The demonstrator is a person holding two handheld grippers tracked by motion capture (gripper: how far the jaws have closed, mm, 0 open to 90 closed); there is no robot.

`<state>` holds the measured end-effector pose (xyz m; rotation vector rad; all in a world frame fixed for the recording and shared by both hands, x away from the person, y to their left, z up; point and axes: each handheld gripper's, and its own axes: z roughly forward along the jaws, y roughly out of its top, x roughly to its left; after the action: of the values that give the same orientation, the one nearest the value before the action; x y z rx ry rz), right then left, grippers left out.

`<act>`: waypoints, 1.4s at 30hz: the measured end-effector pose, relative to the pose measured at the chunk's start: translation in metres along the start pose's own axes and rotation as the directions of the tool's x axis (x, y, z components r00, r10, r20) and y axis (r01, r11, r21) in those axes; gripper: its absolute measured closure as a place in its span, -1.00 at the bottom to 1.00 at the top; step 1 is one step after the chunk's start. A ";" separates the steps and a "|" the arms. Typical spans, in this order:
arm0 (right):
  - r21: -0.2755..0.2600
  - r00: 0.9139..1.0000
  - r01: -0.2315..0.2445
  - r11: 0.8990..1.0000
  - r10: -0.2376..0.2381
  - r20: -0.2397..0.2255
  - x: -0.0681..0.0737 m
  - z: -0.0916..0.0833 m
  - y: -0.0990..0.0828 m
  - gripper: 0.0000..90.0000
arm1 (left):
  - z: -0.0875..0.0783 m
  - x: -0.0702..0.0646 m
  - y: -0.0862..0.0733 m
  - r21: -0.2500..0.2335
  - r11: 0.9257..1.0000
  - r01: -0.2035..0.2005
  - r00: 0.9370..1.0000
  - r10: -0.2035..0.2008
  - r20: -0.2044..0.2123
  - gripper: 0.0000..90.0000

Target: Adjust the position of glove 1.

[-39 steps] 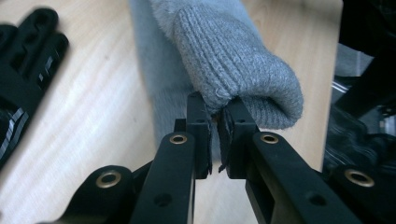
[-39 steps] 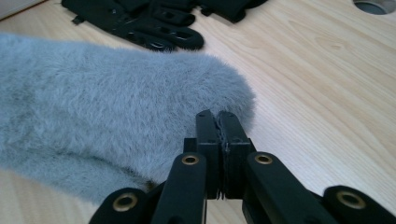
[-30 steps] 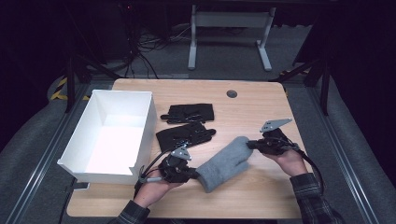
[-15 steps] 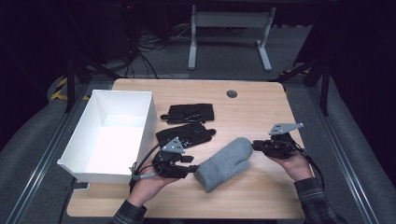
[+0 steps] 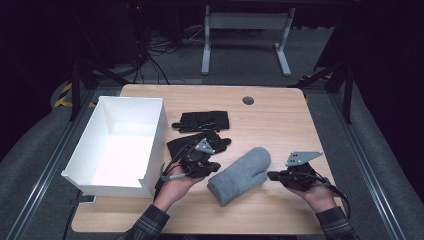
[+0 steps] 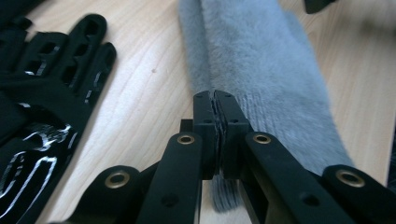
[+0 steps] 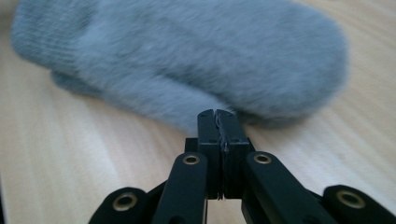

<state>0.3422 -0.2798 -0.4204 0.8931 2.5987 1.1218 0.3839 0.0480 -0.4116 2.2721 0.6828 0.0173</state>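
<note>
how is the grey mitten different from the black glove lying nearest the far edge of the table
The grey mitten is fuzzy, thick and fingerless; the black glove is flat with separate fingers. The mitten lies diagonally between both grippers; the glove lies crosswise farther back, beyond a second black glove. Both rest on the wooden table.

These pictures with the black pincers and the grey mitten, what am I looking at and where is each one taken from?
A person sits at a light wooden table, holding a black two-jaw tool in each hand. One camera looks down from above; the other two ride on the tools, looking along their jaws. On the table lie a fluffy grey mitten, two black gloves and an open white box. The left tool is by the mitten's cuff, the right tool by its thumb. Both are shut, gripping nothing.
</note>
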 end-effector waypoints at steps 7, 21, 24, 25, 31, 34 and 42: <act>0.069 0.998 0.040 0.997 -0.036 -0.052 0.015 0.021 -0.008 1.00 | 0.018 0.003 -0.003 0.044 0.999 0.013 1.000 -0.013 0.004 0.96; 0.101 0.998 0.041 0.994 -0.036 -0.053 0.011 0.036 -0.008 1.00 | 0.029 0.000 -0.003 0.067 0.998 0.003 1.000 -0.004 0.017 0.75; 0.101 0.997 0.049 0.994 -0.042 -0.065 0.013 0.040 -0.007 1.00 | 0.025 0.006 0.001 0.052 0.999 0.011 1.000 -0.011 0.004 0.61; 0.100 0.997 0.049 0.994 -0.043 -0.067 0.013 0.040 -0.007 1.00 | 0.023 0.007 0.004 0.041 0.999 0.011 1.000 -0.011 0.006 0.55; 0.094 0.997 0.052 0.994 -0.046 -0.070 0.014 0.041 -0.006 1.00 | 0.019 0.010 0.023 -0.023 1.000 -0.014 0.999 0.014 0.031 0.08; 0.099 0.997 0.052 0.994 -0.046 -0.065 0.013 0.041 -0.006 1.00 | 0.017 0.007 0.031 -0.045 0.999 -0.025 0.999 0.027 0.045 -0.10; 0.099 0.997 0.055 0.994 -0.049 -0.058 0.013 0.041 -0.006 1.00 | 0.046 -0.008 0.042 0.007 0.999 -0.051 0.994 0.050 0.100 -0.64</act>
<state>0.3444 -0.2506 -0.4519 0.8202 2.7288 1.0246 0.4064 -0.0105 -0.4154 2.2828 0.5736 -0.0751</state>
